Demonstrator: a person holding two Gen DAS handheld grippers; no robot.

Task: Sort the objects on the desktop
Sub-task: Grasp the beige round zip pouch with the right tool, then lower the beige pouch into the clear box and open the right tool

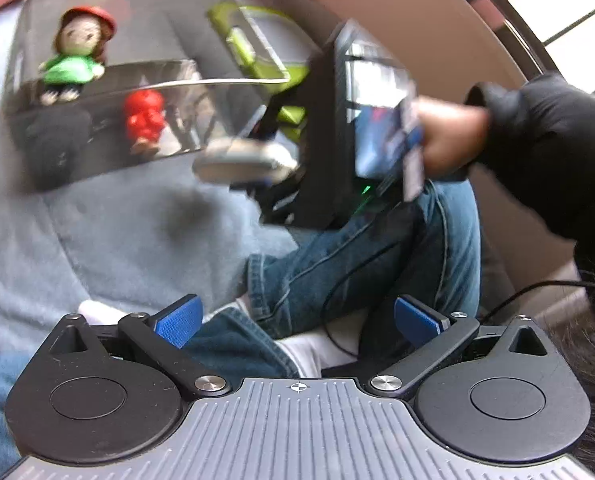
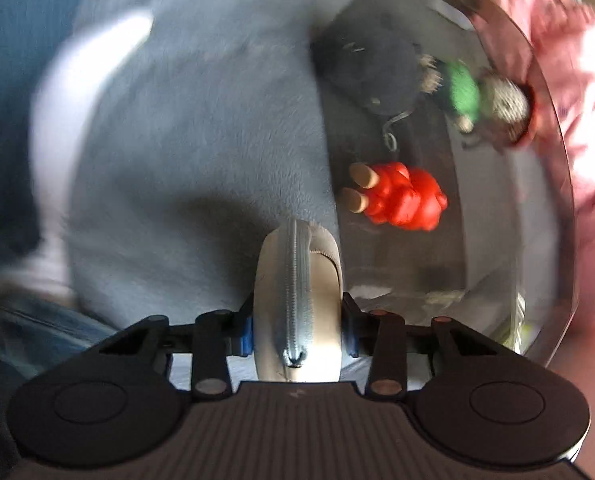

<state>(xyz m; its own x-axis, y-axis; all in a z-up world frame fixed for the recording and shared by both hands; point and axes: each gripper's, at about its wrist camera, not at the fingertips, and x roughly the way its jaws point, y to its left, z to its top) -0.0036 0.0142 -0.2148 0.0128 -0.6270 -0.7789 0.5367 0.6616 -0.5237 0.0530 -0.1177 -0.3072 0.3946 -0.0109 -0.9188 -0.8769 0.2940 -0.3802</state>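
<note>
The right tool [image 2: 297, 332] points steeply down and squeezes a zipped pouch [image 2: 297, 300] beside the clear box [image 2: 497, 240]. The left tool [image 1: 297, 320] tilts down, wide open, holding nothing.

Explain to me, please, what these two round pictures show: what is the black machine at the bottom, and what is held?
Each picture comes from a camera on a hand-held gripper, looking along its two fingers. The left gripper is open and empty. It sees the person's gloved hand carrying the right gripper. The right gripper is closed on a beige zipped pouch. Beyond lies a clear plastic box on a blue blanket, holding a red figure, a knitted doll in green and a dark plush toy.
</note>
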